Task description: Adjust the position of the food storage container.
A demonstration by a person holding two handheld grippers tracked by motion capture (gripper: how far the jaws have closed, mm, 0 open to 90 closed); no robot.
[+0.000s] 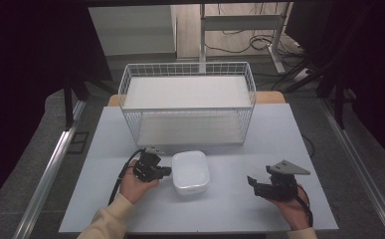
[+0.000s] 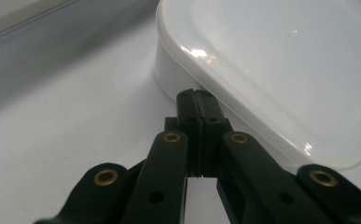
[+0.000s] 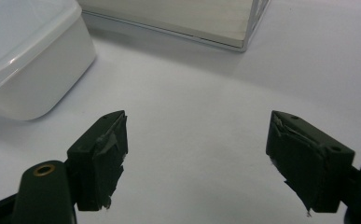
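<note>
A white plastic container (image 1: 191,172) with a translucent lid sits near the middle of the grey table (image 1: 230,211). My left gripper (image 1: 169,171) lies against the container's left side. In the left gripper view the left gripper (image 2: 197,96) has its jaws pressed together with nothing between them, the tips right at the container (image 2: 281,60) wall, just under the lid rim. My right gripper (image 1: 259,175) rests open on the table to the container's right, pointing left. Between its wide jaws, my right gripper (image 3: 197,123) holds just bare table, with the container (image 3: 29,60) at the upper left.
A white wire basket (image 1: 187,102) with a pale shelf board stands behind the container, at the table's far side; its corner (image 3: 246,39) shows ahead of the right gripper. Cables and stand legs lie on the floor beyond the table.
</note>
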